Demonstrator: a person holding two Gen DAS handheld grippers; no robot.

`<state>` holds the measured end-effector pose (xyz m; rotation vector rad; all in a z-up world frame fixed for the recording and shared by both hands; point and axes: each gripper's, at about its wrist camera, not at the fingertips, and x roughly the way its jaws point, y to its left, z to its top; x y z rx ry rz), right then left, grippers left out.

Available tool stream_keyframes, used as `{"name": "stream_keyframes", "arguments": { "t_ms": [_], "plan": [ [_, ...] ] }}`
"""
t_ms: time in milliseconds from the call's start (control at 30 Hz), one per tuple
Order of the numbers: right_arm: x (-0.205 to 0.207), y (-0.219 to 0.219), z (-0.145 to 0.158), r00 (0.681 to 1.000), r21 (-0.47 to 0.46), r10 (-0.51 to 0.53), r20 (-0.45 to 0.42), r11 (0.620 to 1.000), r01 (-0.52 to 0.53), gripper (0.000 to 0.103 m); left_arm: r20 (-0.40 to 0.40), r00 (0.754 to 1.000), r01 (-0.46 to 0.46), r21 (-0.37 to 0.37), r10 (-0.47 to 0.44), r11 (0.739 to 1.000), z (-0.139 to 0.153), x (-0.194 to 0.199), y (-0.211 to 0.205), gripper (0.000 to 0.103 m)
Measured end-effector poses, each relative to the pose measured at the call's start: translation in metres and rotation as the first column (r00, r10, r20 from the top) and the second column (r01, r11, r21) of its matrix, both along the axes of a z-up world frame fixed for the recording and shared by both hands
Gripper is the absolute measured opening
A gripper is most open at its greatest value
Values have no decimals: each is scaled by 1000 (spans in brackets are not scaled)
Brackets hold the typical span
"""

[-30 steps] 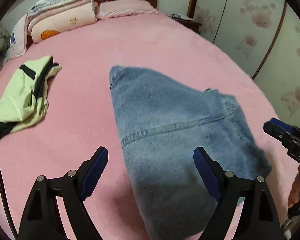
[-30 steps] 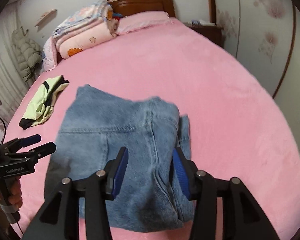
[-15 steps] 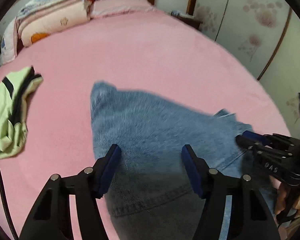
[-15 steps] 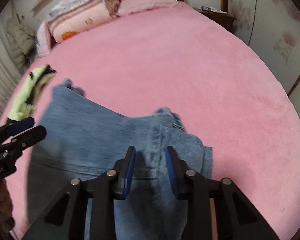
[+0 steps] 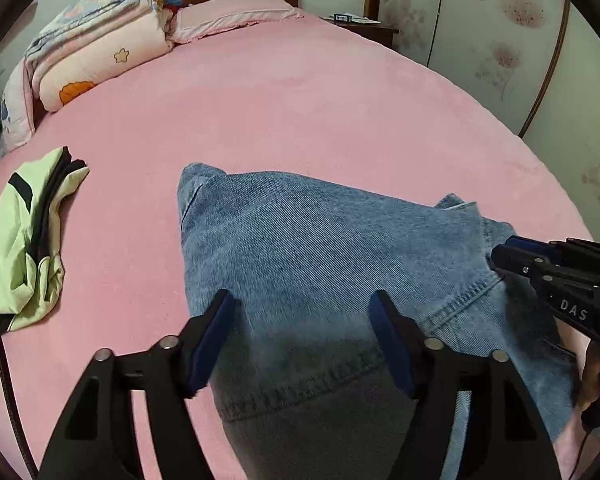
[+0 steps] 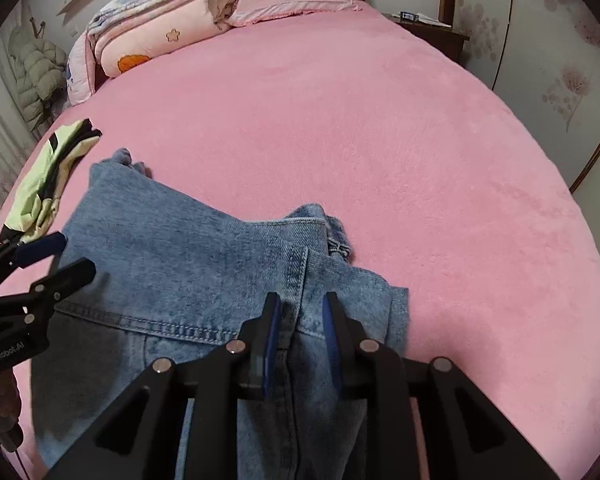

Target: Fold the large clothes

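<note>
- Left gripper (image 5: pixel 302 336): jaws wide, just reopening, astride denim jeans (image 5: pixel 320 248) at six o'clock.
- Right gripper (image 6: pixel 300 332): narrow, seemingly pinching seam fold; better regrip evenly.

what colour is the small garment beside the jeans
Light green with black trim, clearest in the left wrist view.

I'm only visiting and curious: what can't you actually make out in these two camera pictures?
- Near end of the denim garment: cut off by the bottom edge and shadowed, both views.
- Whether the right gripper pinches denim: its pads straddle a fold, but contact is unclear, right wrist view.
- Items on the nightstand: too small.
- Green garment: bunched, type unclear.
</note>
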<state>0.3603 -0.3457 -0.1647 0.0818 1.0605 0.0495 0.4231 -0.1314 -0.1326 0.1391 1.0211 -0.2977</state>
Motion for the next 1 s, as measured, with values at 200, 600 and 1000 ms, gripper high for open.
{"name": "stream_keyframes", "arguments": {
  "t_ms": [200,600,1000],
  "plan": [
    [-19,-5,32,999,75,-10,39,997,7,39,25,999,23,43,-24,999,28,-22,2,82],
    [-63,-7,107,990,68,7,142,998,-17,59,60,998,18,20,-19,1000,94,-59,10,86],
    [-93,-6,138,979,56,54,198,996,-66,61,68,998,-3,-108,11,994,114,-88,27,86]
  ]
}}
